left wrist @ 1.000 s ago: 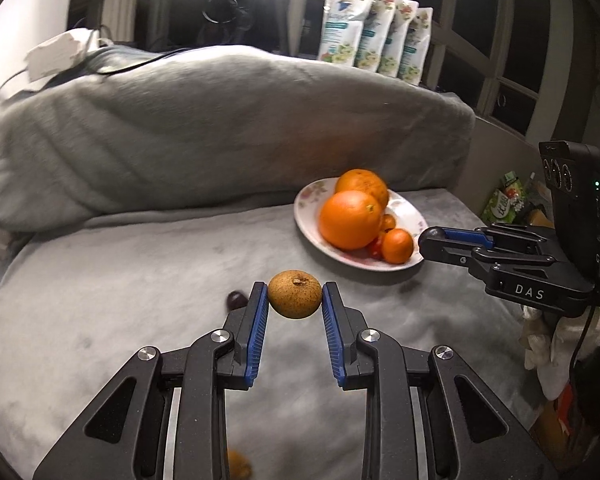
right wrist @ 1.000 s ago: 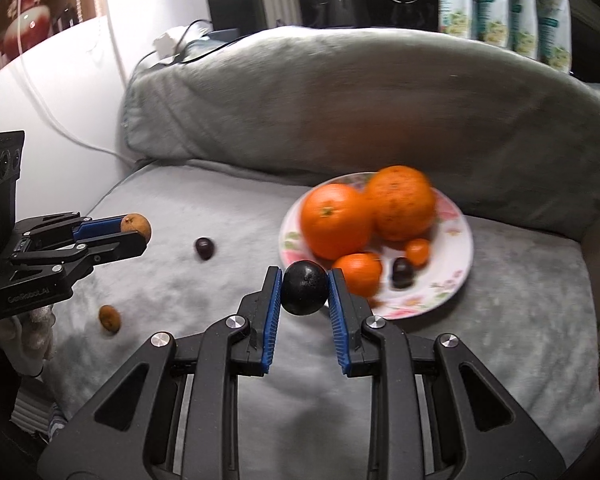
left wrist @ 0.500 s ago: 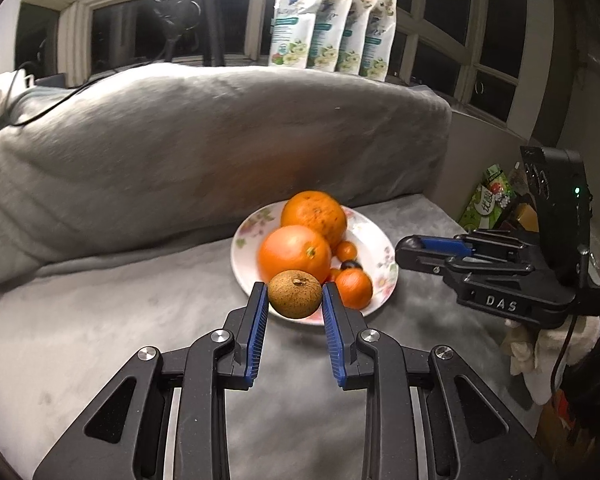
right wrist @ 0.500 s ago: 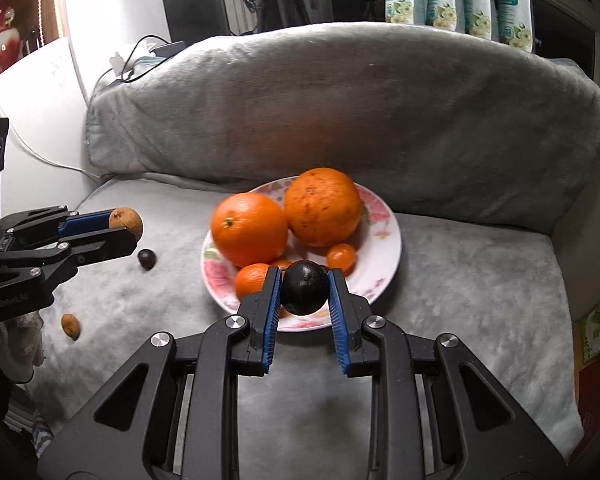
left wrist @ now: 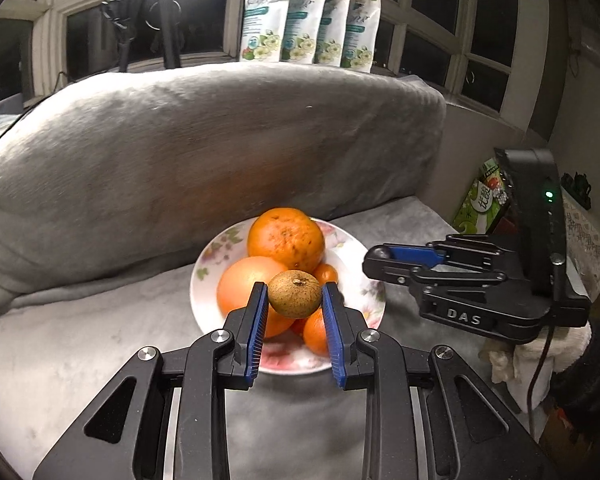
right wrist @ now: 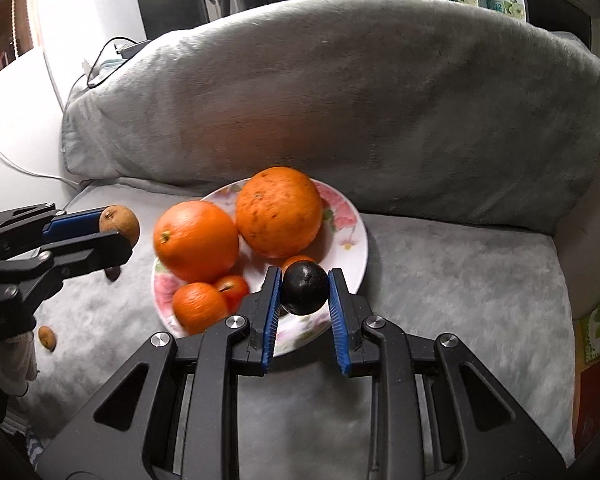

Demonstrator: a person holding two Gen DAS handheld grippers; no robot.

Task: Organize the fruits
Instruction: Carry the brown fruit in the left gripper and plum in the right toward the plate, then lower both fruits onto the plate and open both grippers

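My left gripper (left wrist: 295, 296) is shut on a small brown fruit (left wrist: 295, 294) and holds it above the near side of a flowered plate (left wrist: 356, 252). The plate carries two big oranges (left wrist: 286, 239) and some small orange and red fruits. My right gripper (right wrist: 304, 290) is shut on a dark plum (right wrist: 304, 288) over the plate's near right part (right wrist: 356, 240). In the right wrist view the left gripper (right wrist: 118, 236) with the brown fruit (right wrist: 120, 222) sits left of the plate. In the left wrist view the right gripper (left wrist: 376, 260) is at the plate's right edge.
A grey blanket covers the seat and a big cushion (left wrist: 204, 148) behind the plate. A small dark fruit (right wrist: 113, 273) and a small brown fruit (right wrist: 47, 337) lie on the blanket left of the plate. Packets (left wrist: 308, 20) stand on the window ledge.
Both grippers have moved in toward the plate with their fruits still held. The plate now sits closer and more central in both views.
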